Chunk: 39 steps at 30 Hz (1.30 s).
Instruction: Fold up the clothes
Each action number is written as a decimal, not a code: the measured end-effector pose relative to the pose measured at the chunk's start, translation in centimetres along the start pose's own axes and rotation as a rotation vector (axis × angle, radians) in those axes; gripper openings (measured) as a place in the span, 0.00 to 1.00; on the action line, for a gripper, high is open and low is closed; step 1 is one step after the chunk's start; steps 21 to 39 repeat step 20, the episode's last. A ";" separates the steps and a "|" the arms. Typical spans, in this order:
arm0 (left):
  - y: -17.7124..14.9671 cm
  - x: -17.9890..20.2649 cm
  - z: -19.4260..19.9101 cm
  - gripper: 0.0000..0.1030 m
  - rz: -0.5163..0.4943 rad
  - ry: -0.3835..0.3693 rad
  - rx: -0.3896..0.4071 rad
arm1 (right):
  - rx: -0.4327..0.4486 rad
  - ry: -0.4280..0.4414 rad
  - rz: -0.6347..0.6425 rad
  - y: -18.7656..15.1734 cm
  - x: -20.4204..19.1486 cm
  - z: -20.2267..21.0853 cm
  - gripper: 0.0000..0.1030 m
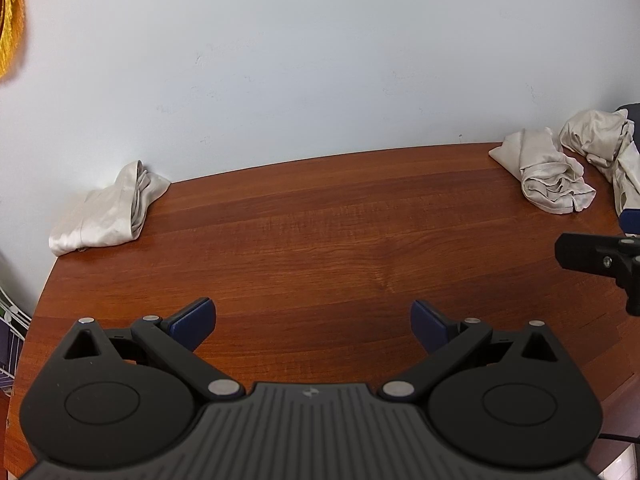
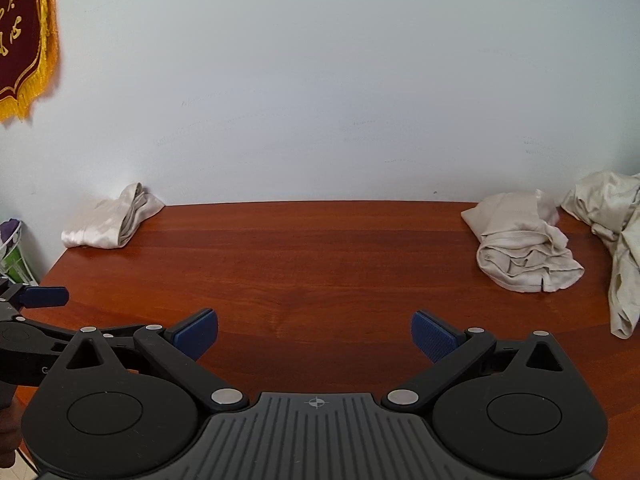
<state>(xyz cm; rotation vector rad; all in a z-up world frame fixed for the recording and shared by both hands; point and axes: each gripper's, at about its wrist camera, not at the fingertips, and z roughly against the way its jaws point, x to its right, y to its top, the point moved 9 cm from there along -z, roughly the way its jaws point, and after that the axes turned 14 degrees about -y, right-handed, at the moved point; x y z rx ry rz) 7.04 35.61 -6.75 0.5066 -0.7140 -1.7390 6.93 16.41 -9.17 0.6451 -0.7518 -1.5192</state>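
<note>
Both grippers hover over the near edge of the wooden table (image 2: 320, 264), nothing in either. Left gripper (image 1: 313, 326): jaws wide apart. Right gripper (image 2: 315, 334): same, wide apart.

Clothes sit along the far edge by the wall. Folded pale garment (image 1: 102, 210) at the far left corner, looks done. Loosely rolled beige garment (image 2: 520, 246) at far right, long axis running near-to-far, slightly angled. Just right of it, a crumpled heap (image 2: 612, 232) that trails toward the near side and partly runs out of view; can't tell whether the two touch.

My read: the next pick is on the right side, and the right gripper is nearer. The rolled piece lies ahead and to its right, well apart from it. The bare table centre between the grippers is the obvious folding spot.

No containers on the table. A wire rack (image 2: 14, 256) sits off the left edge; contents unclear.
</note>
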 end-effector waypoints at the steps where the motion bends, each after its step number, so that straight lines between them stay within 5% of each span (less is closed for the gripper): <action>1: 0.1 0.0 -0.1 1.00 0.003 -0.005 -0.001 | -0.002 -0.003 -0.002 0.0 0.1 -0.2 1.00; 39: 0.9 -0.2 -3.2 1.00 0.001 -0.011 -0.038 | -0.056 -0.040 -0.004 -0.6 0.7 -3.4 1.00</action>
